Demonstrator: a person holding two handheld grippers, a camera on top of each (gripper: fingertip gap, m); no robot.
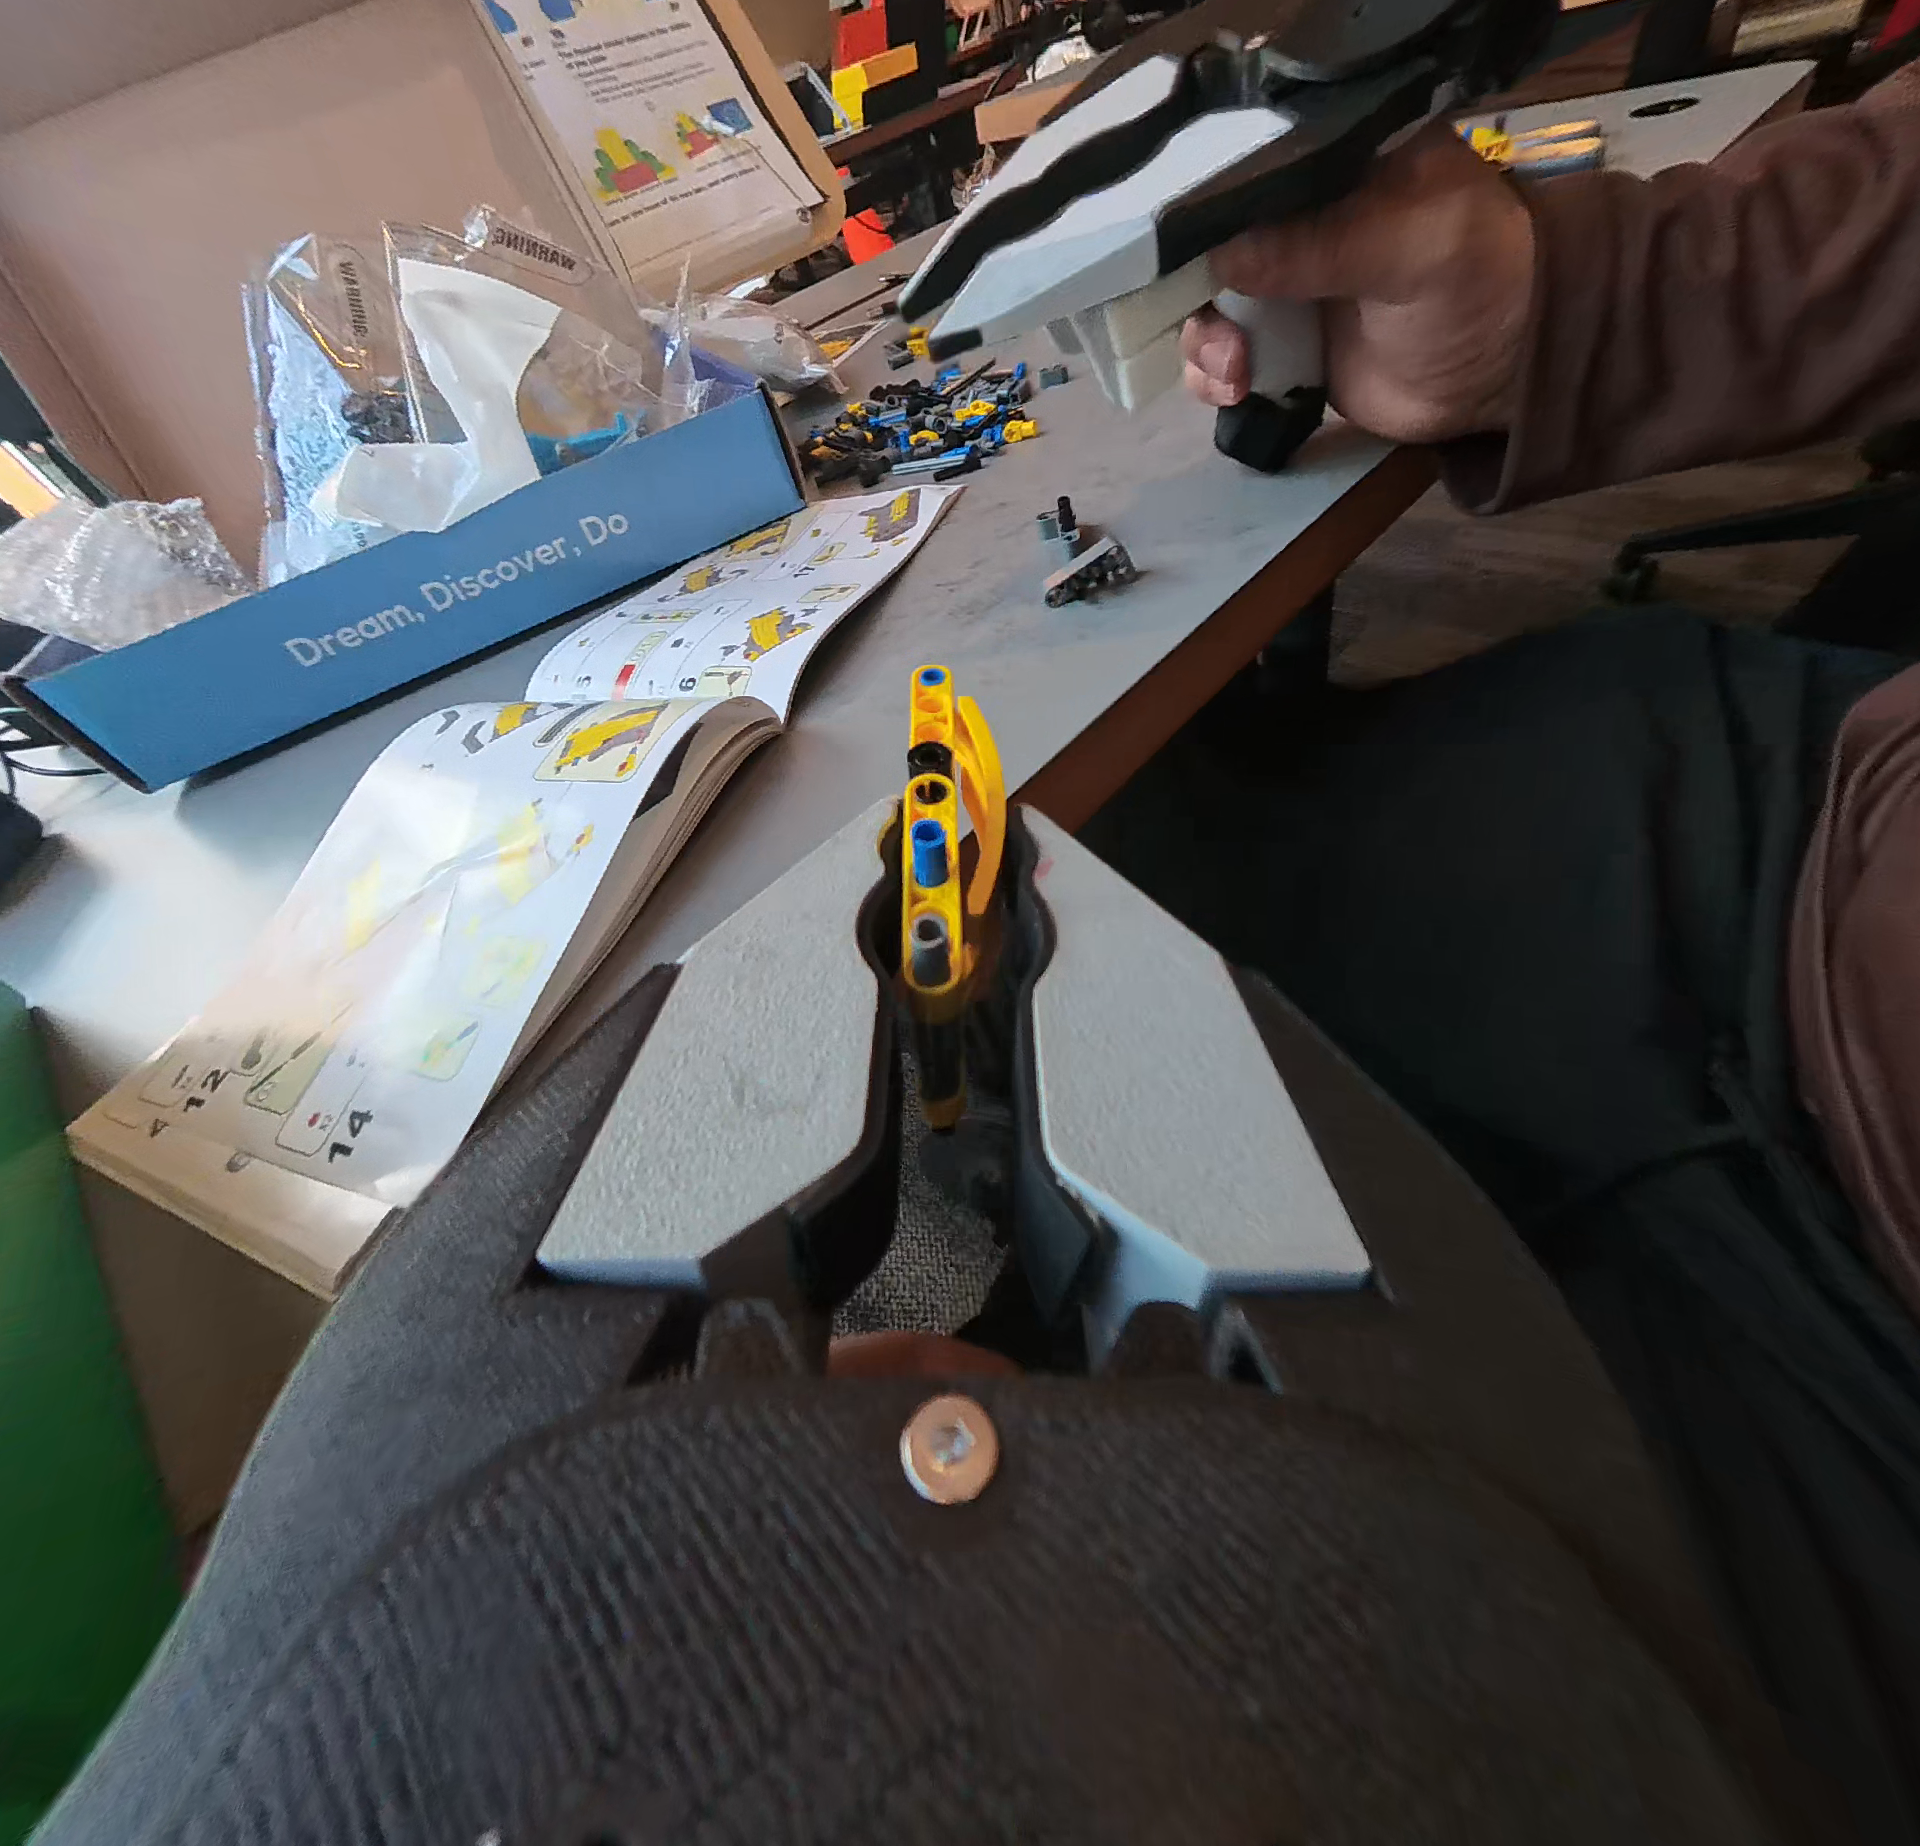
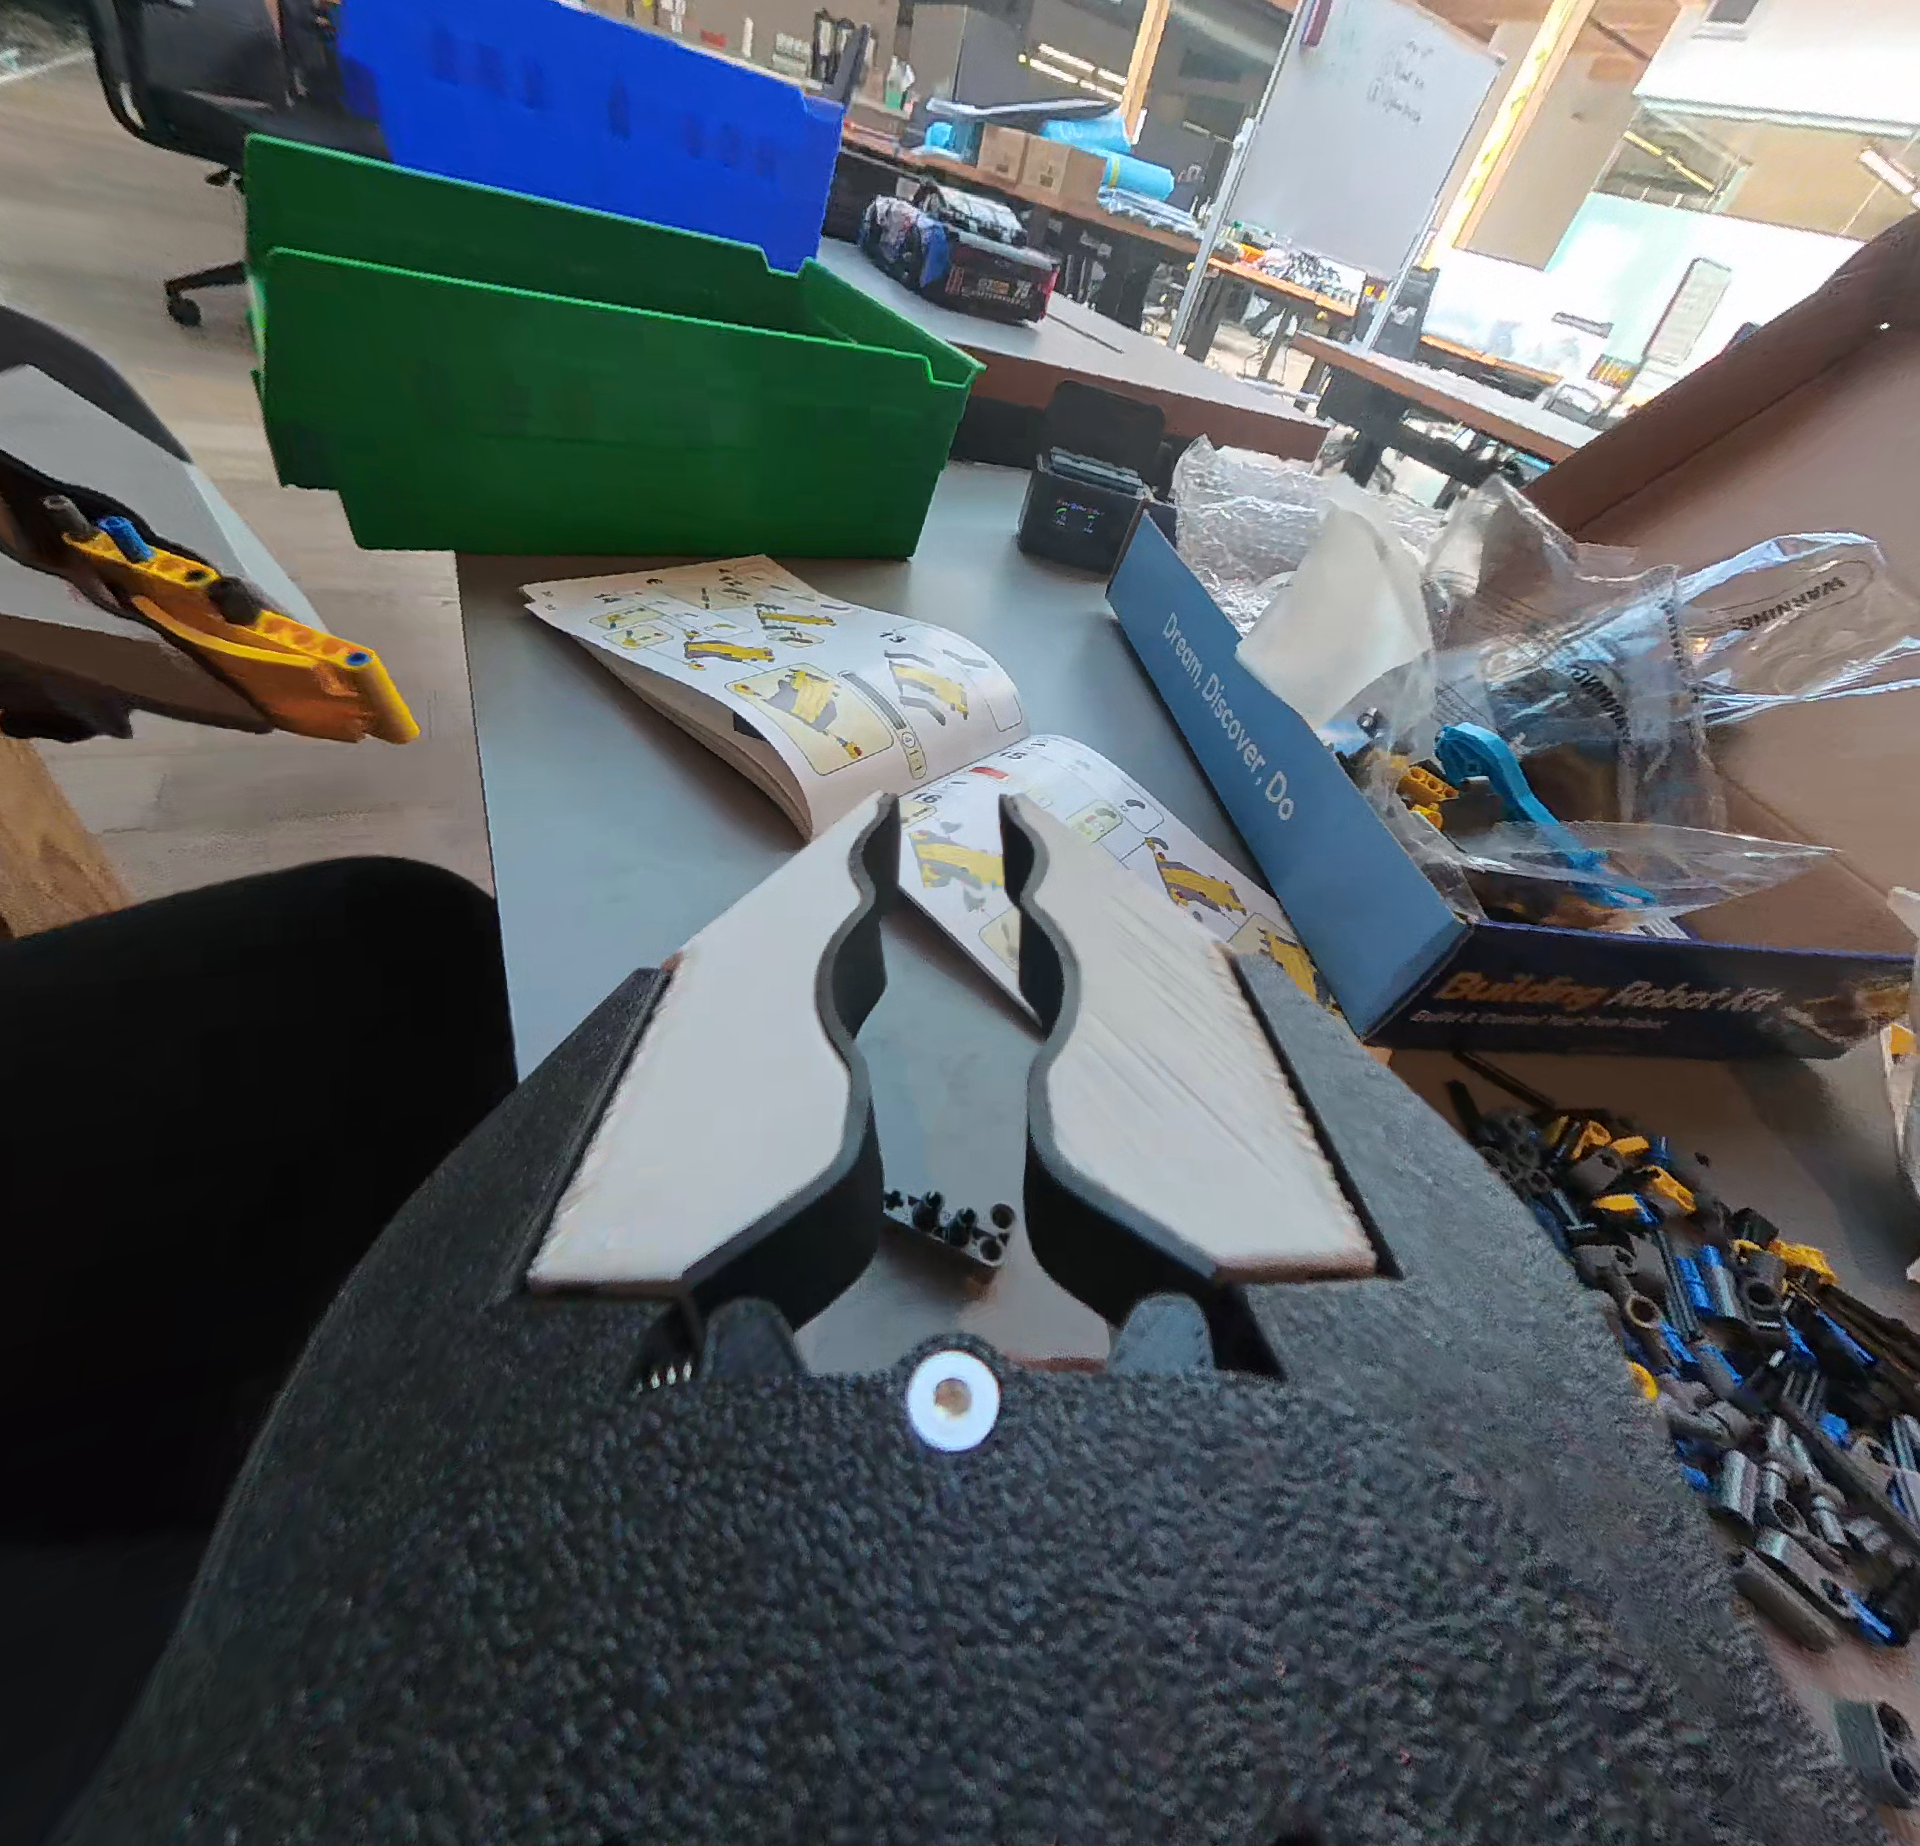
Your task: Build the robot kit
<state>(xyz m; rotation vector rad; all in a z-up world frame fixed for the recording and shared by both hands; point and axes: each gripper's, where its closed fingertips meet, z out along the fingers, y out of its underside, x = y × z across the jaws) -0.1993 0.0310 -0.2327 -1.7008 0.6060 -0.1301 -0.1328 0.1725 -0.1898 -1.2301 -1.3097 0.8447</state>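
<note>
My left gripper (image 1: 951, 820) is shut on a yellow brick assembly (image 1: 940, 861) with blue, black and grey pins. It holds the assembly off the table's near edge, pointing forward. The assembly also shows at the left of the right wrist view (image 2: 260, 643). My right gripper (image 2: 951, 809) is open and empty, held over the open instruction booklet (image 2: 790, 674). It also shows in the left wrist view (image 1: 935, 321), in a person's hand above a pile of small parts (image 1: 925, 425). A small dark beam piece (image 2: 951, 1235) lies on the table beneath its jaws.
A blue kit box (image 2: 1247, 757) with plastic bags of parts stands beside the booklet. Loose blue, yellow and black parts (image 2: 1714, 1329) lie at the right. Two green bins (image 2: 582, 394) and a blue bin (image 2: 582, 103) stand at the table's far end. The table edge (image 1: 1195, 695) runs along my right.
</note>
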